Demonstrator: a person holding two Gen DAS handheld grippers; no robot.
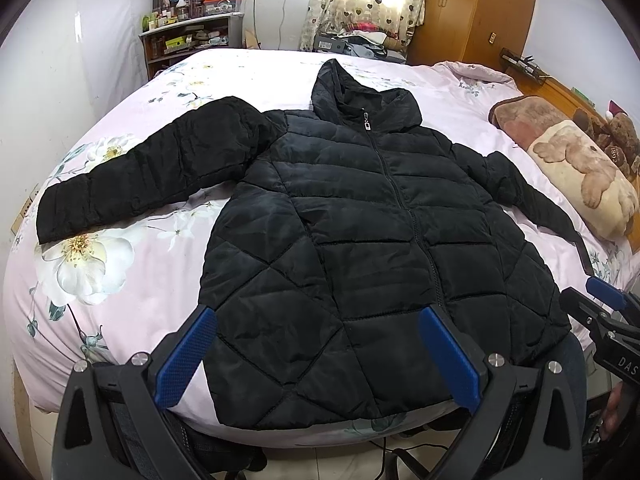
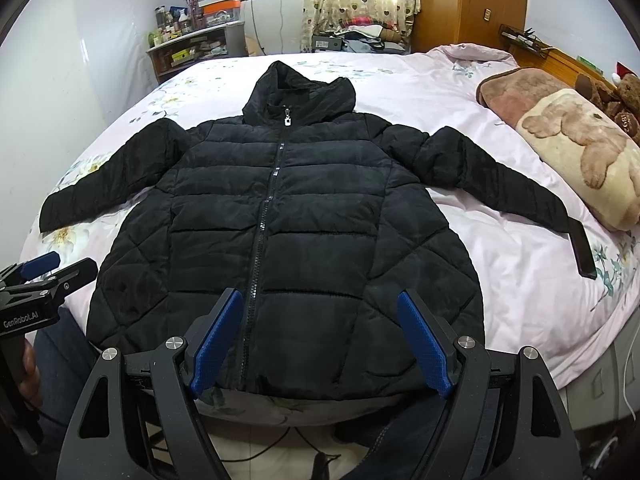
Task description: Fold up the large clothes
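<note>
**Jacket flat, both grippers empty**

I see the black puffer jacket point(image 1: 360, 240) spread front-up on the floral bedspread point(image 1: 120, 280), zipped, hood up, sleeves out. My left gripper point(image 1: 316, 354) and right gripper point(image 2: 320, 340) hang over its hem, jaws wide apart, holding nothing. The shelf unit point(image 1: 188, 40) holds bottles and boxes.
</note>
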